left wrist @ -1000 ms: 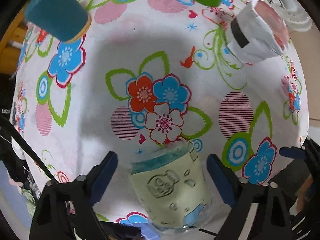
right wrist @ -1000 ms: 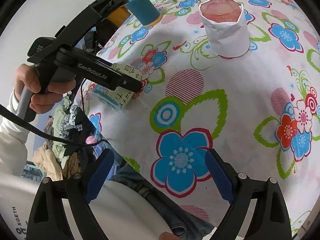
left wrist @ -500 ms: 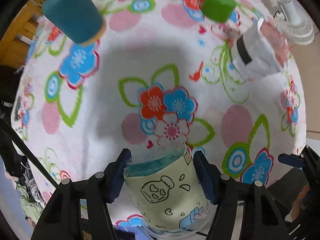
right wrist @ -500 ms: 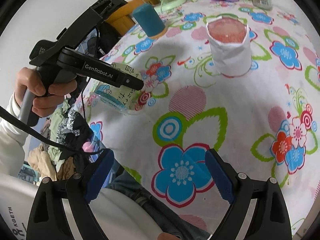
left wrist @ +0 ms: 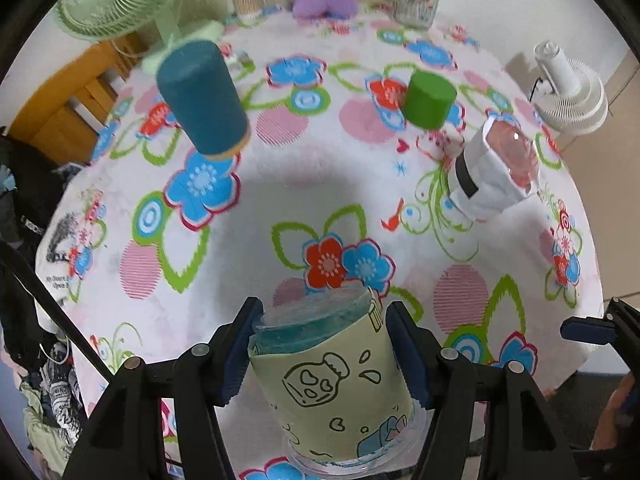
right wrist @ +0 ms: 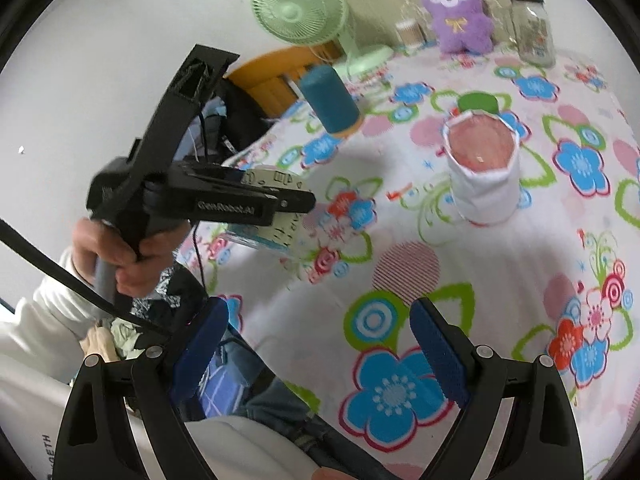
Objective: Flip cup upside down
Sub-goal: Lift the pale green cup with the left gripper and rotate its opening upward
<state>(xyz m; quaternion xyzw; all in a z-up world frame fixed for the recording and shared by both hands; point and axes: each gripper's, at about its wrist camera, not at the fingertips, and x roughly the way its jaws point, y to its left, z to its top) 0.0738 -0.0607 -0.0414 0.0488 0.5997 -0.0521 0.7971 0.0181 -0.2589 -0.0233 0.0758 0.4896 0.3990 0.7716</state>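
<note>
A clear plastic cup (left wrist: 332, 384) with a pale green cartoon sleeve and a teal lining sits between the fingers of my left gripper (left wrist: 325, 350), which is shut on its sides. The cup is tilted, its closed base pointing away from the camera, its wide rim towards it. In the right wrist view the cup (right wrist: 276, 208) is held lifted above the table's left edge by the left gripper (right wrist: 280, 204). My right gripper (right wrist: 320, 344) is open and empty, over the near edge of the floral tablecloth (right wrist: 460, 264).
A teal cup (left wrist: 202, 100) and a green cup (left wrist: 428, 100) stand upside down on the table. A white paper-wrapped cup (left wrist: 490, 174) with pink contents stands upright at the right. A green fan (right wrist: 304, 4), purple plush toy (right wrist: 456, 8) and glass jar (right wrist: 534, 28) line the far side.
My left gripper closed on the sleeved cup and lifted it off the table, tilting upward so the far side of the table came into view. The right gripper stayed open.
</note>
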